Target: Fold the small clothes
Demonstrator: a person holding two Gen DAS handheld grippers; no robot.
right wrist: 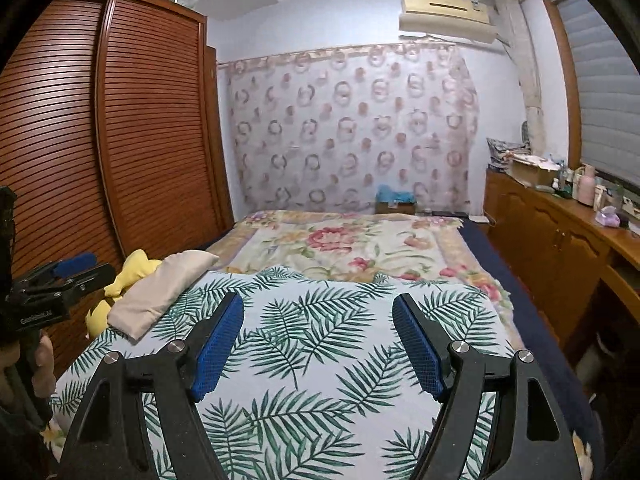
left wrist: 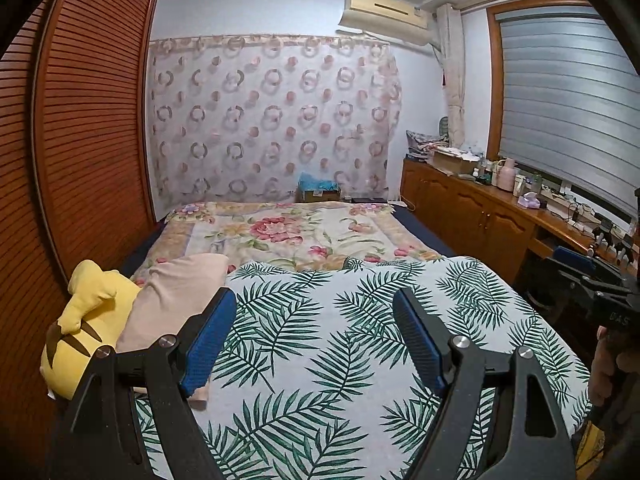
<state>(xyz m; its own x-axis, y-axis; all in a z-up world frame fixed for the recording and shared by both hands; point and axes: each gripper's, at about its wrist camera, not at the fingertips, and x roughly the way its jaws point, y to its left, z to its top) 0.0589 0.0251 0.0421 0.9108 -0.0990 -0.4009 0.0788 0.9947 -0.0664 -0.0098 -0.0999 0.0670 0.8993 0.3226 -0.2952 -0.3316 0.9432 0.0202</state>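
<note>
Both the left tool (left wrist: 316, 312) and right tool (right wrist: 318, 316) gape empty; the soft, light beige cloth (left wrist: 176, 292) left of them should pinch easily at a corner.

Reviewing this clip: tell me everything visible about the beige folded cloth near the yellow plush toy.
The beige cloth is a plain, soft-looking fabric piece with no print, folded into a thick rectangular bundle with rounded edges. It lies flat at the left edge of the palm-leaf sheet, running diagonally, its far end slightly raised. Its left side rests against the yellow plush toy. Neither set of tongs touches it; in the left wrist view one blue finger overlaps it only visually.
</note>
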